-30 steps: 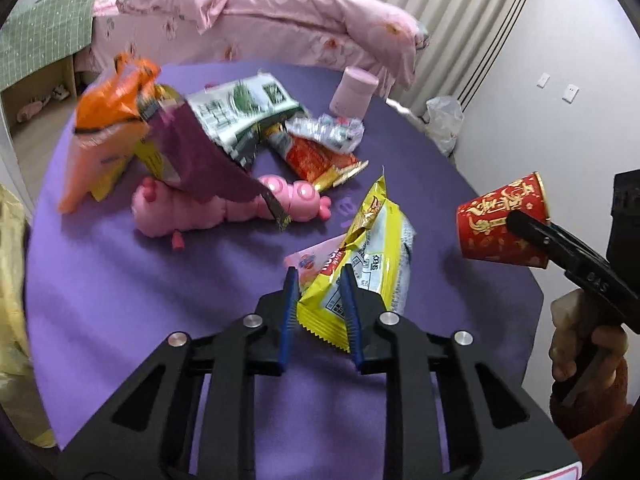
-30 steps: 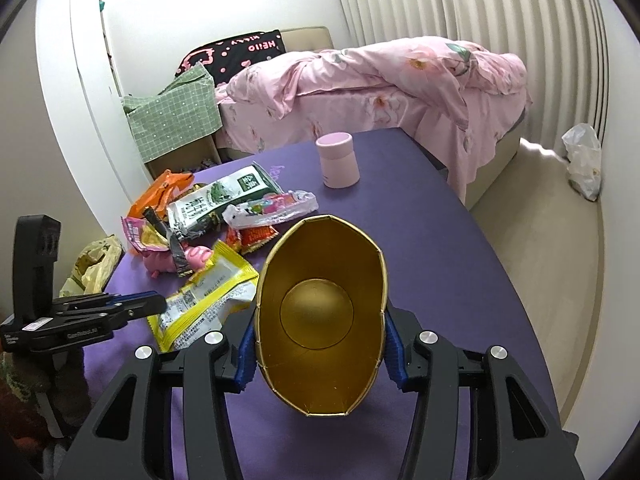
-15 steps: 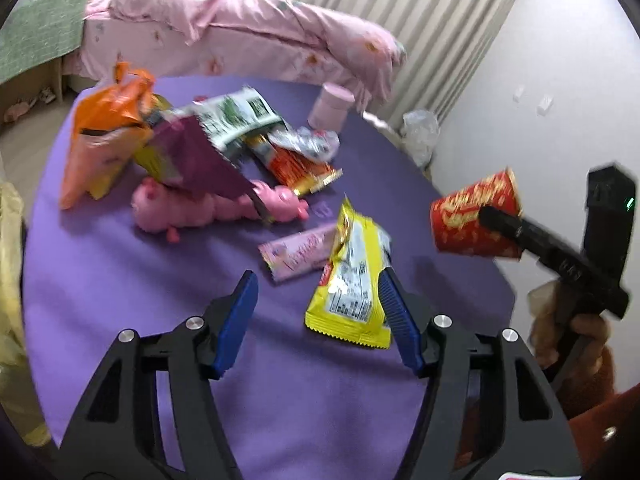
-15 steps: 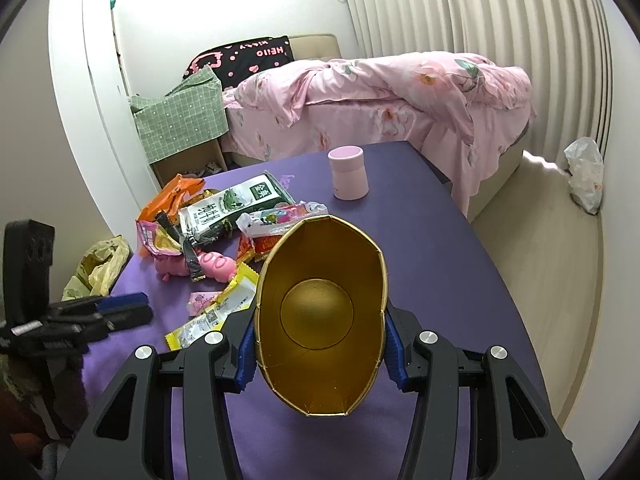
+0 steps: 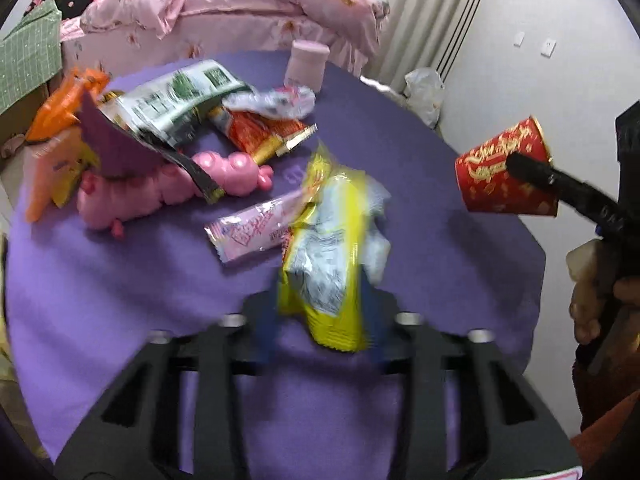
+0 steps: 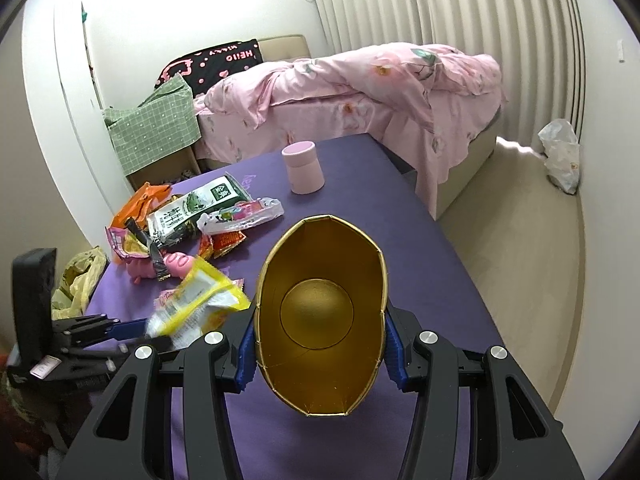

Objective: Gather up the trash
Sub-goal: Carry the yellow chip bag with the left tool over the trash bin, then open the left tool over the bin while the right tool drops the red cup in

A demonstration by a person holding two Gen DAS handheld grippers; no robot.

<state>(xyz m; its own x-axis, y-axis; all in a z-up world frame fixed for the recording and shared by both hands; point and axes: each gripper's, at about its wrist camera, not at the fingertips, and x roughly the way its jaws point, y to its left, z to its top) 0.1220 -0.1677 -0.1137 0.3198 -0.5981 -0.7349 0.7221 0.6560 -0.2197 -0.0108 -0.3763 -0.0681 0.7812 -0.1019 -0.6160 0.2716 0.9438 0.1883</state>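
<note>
Two jaws of the left gripper (image 5: 320,332) are closing on the yellow wrapper (image 5: 334,256); squeeze firmly, then drop it into the squashed red cup (image 6: 320,316) clamped in the right gripper (image 6: 320,354).

Purple bench (image 5: 120,272); yellow wrapper (image 5: 332,264); red cup (image 5: 500,172) with gold script, gold inside; pink toy (image 5: 168,188); orange bag (image 5: 60,120).

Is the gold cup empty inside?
Yes, empty: the right wrist view looks straight into the paper cup and shows only its bare gold bottom.
</note>
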